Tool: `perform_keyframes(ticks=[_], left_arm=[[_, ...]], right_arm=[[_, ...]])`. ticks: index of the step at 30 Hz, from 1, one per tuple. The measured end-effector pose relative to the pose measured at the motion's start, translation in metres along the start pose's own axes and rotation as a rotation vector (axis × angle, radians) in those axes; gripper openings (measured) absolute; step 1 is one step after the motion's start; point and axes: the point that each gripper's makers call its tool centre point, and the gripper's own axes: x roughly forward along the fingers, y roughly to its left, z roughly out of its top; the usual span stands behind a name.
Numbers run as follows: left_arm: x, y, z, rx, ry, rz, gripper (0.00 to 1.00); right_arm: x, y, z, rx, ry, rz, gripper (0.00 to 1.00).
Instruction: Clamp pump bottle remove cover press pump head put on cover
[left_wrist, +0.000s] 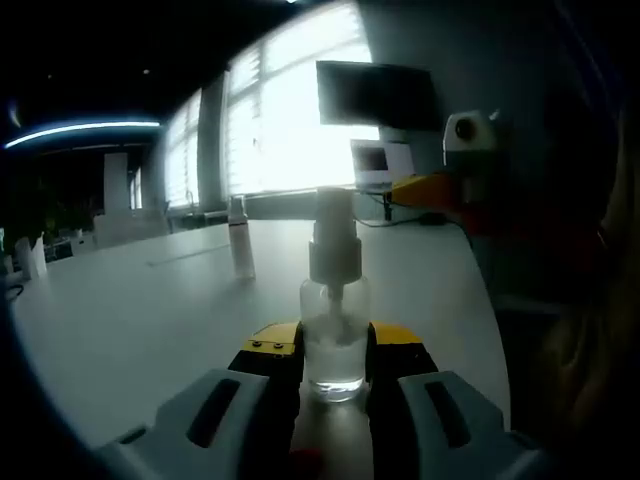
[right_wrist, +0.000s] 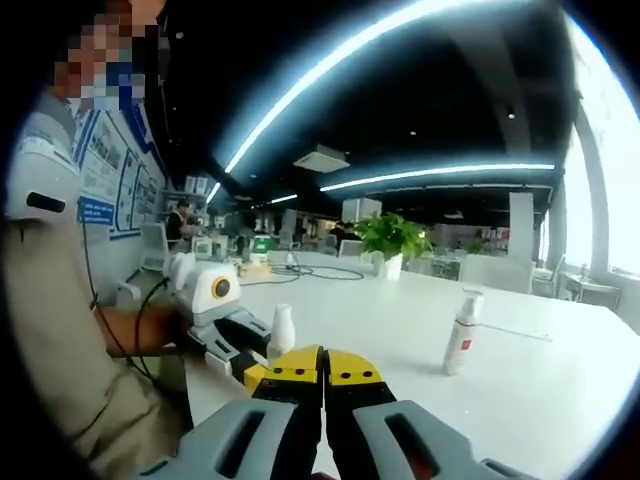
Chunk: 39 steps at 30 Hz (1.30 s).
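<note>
A clear pump bottle (left_wrist: 334, 345) with a white collar and a pale cover on top stands upright on the white table (left_wrist: 150, 320). My left gripper (left_wrist: 335, 350) is shut on its lower body, one yellow-tipped jaw on each side. In the right gripper view the same bottle (right_wrist: 281, 333) sits in the left gripper (right_wrist: 255, 362), which comes in from the left. My right gripper (right_wrist: 322, 368) is shut with nothing between its jaws and stays apart from the bottle. It also shows at the right of the left gripper view as the right gripper (left_wrist: 418, 188), level with the cover.
A second slim bottle (left_wrist: 240, 240) stands farther back on the table; it is white with a red label (right_wrist: 460, 335). A person's sleeve (right_wrist: 60, 330) fills the left. A potted plant (right_wrist: 390, 240) and a monitor (left_wrist: 375, 95) stand far off.
</note>
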Motion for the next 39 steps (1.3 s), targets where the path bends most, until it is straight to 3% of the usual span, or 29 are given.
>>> perform_keyframes(ticks=[14, 24, 32, 39], left_arm=[[0.0, 0.001, -0.001, -0.005, 0.002, 0.0, 0.15], [0.0, 0.0, -0.001, -0.003, 0.002, 0.0, 0.15], [0.0, 0.001, -0.001, 0.001, 0.003, 0.0, 0.15], [0.0, 0.001, -0.001, 0.005, 0.004, 0.002, 0.15]], right_arm=[[-0.002, 0.0, -0.02, 0.095, -0.001, -0.002, 0.0], [-0.005, 0.005, -0.041, 0.045, 0.036, -0.013, 0.0], [-0.006, 0.02, -0.046, -0.047, 0.037, 0.008, 0.0], [-0.005, 0.02, -0.054, -0.141, 0.041, 0.029, 0.0]])
